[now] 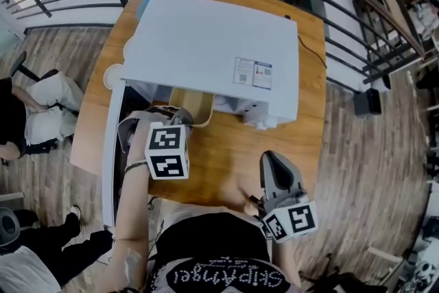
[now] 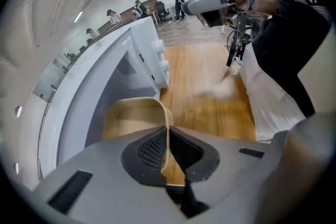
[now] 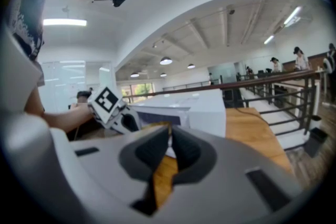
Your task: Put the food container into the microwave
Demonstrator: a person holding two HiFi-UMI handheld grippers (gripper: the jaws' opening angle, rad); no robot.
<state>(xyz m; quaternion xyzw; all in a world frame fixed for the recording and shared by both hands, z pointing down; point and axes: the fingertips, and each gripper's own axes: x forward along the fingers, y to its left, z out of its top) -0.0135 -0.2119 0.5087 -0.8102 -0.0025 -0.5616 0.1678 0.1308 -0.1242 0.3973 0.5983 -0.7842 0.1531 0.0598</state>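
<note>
Left gripper view: left tool (image 2: 167, 140) clenched on food container (image 2: 130, 119) rim at microwave (image 2: 140, 55) mouth, bare table (image 2: 210, 110) alongside.

microwave (image 1: 212, 51): mid-tabletop (image 1: 226, 161), door (image 1: 108, 154) open left | container (image 1: 195, 106): at microwave mouth, at left tongs (image 1: 180, 120) tips | right tongs (image 1: 274, 160): near front edge

White microwave (image 1: 212, 44) on wooden table (image 1: 230, 165)
</note>
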